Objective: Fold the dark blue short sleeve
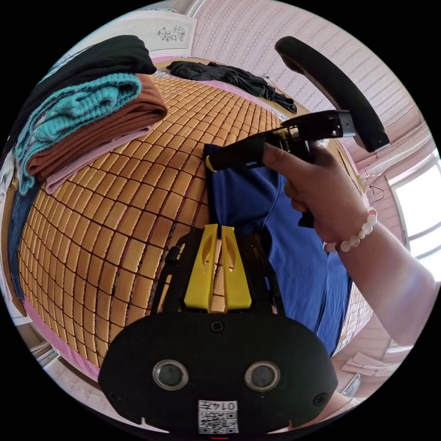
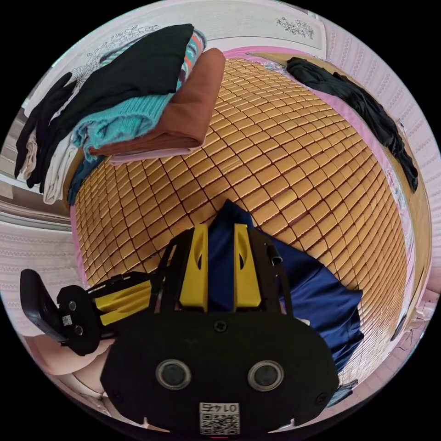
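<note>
The dark blue short-sleeve shirt (image 1: 294,257) lies bunched on the bamboo mat (image 1: 115,216), running from a raised corner down toward the mat's edge. In the left gripper view my right gripper (image 1: 212,161), held by a hand (image 1: 321,193), is shut on that raised corner. My left gripper (image 1: 219,228) has its yellow jaws closed together on the shirt's near edge. In the right gripper view blue cloth (image 2: 321,294) fills the gap between my right gripper's (image 2: 220,227) jaws and pokes past their tips. The left gripper (image 2: 138,291) comes in from the lower left, its tips hidden.
A stack of folded clothes (image 1: 92,124), black, teal knit, brown and pink, sits on the mat beyond the shirt; it also shows as the stack (image 2: 151,105). A black garment (image 2: 363,110) lies along the mat's far edge. A bright window (image 1: 420,206) is at the right.
</note>
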Available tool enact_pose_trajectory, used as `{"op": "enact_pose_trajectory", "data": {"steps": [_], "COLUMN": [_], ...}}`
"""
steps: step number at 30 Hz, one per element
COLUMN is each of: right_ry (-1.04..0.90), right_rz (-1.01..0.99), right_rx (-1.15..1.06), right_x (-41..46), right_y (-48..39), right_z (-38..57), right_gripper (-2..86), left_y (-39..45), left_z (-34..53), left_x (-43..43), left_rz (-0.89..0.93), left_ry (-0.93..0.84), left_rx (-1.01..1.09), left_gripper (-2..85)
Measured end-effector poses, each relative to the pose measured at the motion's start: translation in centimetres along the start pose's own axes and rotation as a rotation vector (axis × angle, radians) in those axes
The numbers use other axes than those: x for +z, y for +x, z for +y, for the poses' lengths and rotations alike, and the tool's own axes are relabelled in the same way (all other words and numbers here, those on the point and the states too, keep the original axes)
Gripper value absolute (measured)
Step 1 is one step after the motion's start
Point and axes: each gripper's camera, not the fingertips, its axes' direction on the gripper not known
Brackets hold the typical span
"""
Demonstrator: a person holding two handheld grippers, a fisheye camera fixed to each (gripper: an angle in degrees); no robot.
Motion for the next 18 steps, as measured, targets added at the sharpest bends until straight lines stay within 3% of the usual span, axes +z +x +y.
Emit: {"op": "enact_pose_trajectory", "data": {"steps": [4, 9, 12, 14, 16, 18], "right_ry": [-0.002, 0.125, 0.353, 0.466, 0.45, 0.361], "right_rz": [0.018, -0.24, -0.387, -0.512, -0.538, -0.486], "right_rx": [0.017, 0.148, 0.367, 0.532, 0.615, 0.689], "right_x": [-0.4, -3.3, -8.0, -10.7, -10.9, -9.7], "right_y": [-0.1, 5.2, 10.8, 15.0, 17.0, 18.2], "right_z": [0.4, 4.7, 12.6, 20.0, 24.7, 28.3], "right_gripper": [4.7, 1.6, 1.4, 1.8, 2.5, 4.0], "left_y": [0.2, 2.7, 5.4, 8.3, 10.1, 11.1], "left_z": [0.1, 0.0, 0.1, 0.7, 1.2, 1.6], "left_x": [0.3, -1.7, -3.1, -3.9, -3.4, -1.8], "left_rz": [0.029, 0.049, 0.14, 0.3, 0.376, 0.343], "left_ry": [0.002, 0.112, 0.181, 0.219, 0.184, 0.105], "left_rx": [-0.021, 0.072, 0.18, 0.315, 0.38, 0.382], "left_gripper": [-1.0, -0.8, -0.6, 0.2, 2.1, 4.0]}}
